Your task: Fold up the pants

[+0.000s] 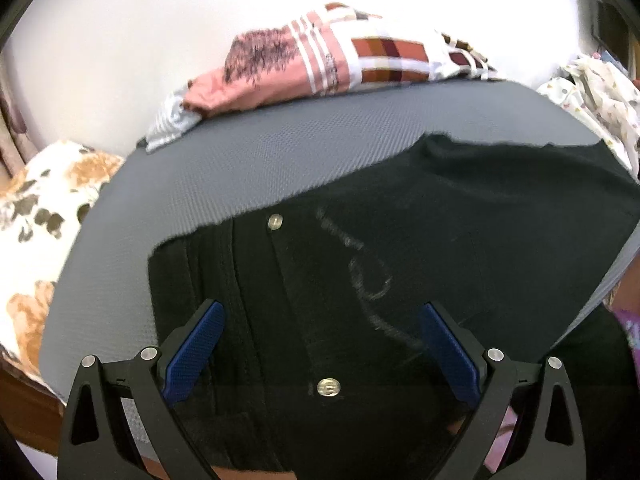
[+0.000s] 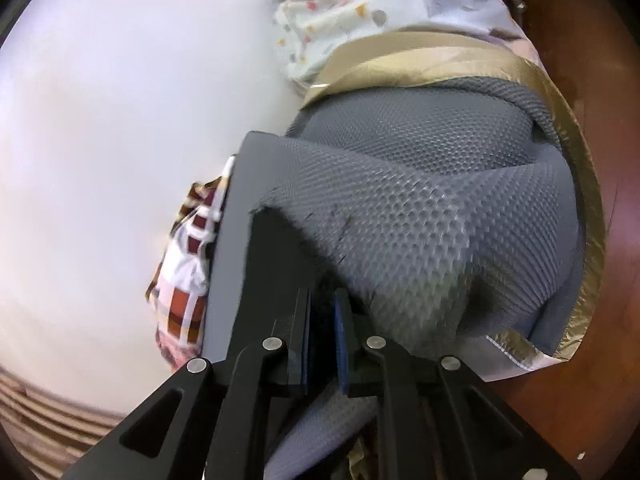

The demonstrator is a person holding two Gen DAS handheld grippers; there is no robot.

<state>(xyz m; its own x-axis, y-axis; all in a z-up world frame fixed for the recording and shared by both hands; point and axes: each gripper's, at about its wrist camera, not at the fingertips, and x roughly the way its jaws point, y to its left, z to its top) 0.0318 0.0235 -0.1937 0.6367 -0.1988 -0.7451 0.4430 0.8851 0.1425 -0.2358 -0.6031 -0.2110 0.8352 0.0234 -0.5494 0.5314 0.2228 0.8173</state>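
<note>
Lying crumpled along the far edge of the grey textured mat [image 1: 248,152]: a pink and plaid cloth [image 1: 320,60], touching a striped pale cloth [image 1: 170,128] towards the far left corner. Sitting bunched at the far right corner: a white cloth with small coloured dots [image 1: 592,96]. Spreading beyond the mat's left edge: a floral sheet in white and orange [image 1: 36,224]. Showing under the mat's rumpled right edge: a gold satin border [image 2: 572,168], resting on brown wood [image 2: 624,240].
</note>
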